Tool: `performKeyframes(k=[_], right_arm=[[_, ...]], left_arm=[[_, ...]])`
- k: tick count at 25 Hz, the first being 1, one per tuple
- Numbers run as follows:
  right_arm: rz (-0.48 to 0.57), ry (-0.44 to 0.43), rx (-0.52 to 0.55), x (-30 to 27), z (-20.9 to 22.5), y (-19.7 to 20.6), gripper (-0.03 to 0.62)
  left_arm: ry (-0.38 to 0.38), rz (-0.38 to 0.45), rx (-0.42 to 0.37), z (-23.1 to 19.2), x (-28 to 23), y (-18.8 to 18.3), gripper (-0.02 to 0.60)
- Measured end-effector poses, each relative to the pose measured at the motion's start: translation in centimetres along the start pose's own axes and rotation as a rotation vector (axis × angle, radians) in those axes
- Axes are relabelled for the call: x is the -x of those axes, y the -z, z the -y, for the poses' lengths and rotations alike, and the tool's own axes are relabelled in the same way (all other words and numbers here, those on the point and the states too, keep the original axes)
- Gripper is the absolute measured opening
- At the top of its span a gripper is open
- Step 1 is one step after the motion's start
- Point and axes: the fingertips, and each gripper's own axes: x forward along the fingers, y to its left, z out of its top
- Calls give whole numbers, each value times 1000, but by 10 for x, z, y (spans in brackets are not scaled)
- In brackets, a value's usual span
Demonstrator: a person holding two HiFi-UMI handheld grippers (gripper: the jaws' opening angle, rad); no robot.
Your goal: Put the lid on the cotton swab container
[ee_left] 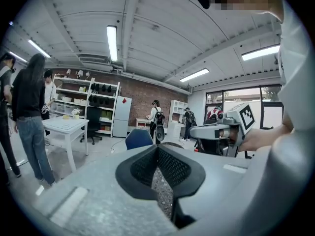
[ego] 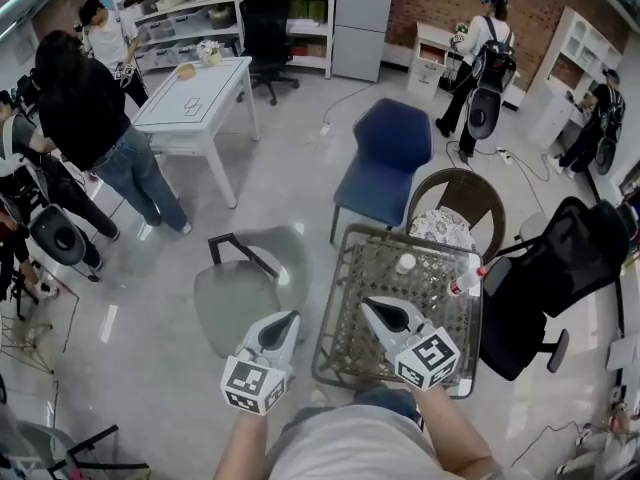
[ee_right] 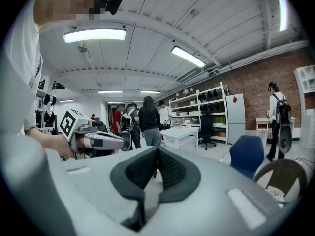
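At table's (ego: 334, 360) near edge, left gripper (ego: 290, 318) and right gripper (ego: 368, 306) both closed tight, empty; probable container (ego: 405, 263) stands toward far edge, near bottle (ego: 466, 282); lid not discernible; risk: reaching with closed jaws topples container or bottle.

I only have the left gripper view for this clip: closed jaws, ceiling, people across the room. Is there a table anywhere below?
Observer: Yes. The head view shows a woven table right in front of the person, with the left hand-held gripper just off its left edge.
Operator: Anything on it?
Observer: A small white round item and a clear bottle with a red cap, both toward the far side. It's too small to tell whether the white one is the container or the lid.
Operator: Is the other one carrying something?
Observer: No. In the right gripper view, the right hand-held gripper has its jaws together with nothing between them.
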Motion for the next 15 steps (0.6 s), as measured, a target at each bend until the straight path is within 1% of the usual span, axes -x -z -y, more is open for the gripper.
performKeyframes(k=[2, 8, 11, 15], right_arm=[[16, -4, 7, 5, -8, -10, 3], [66, -16, 32, 20, -27, -32, 3], [89, -30, 45, 23, -40, -41, 3], [128, -48, 66, 31, -53, -53, 3]], left_arm=[[5, 17, -9, 4, 10, -9, 8], [26, 59, -66, 16, 32, -34, 8], [25, 87, -72, 17, 44, -43, 8], [29, 96, -90, 23, 51, -47, 8]])
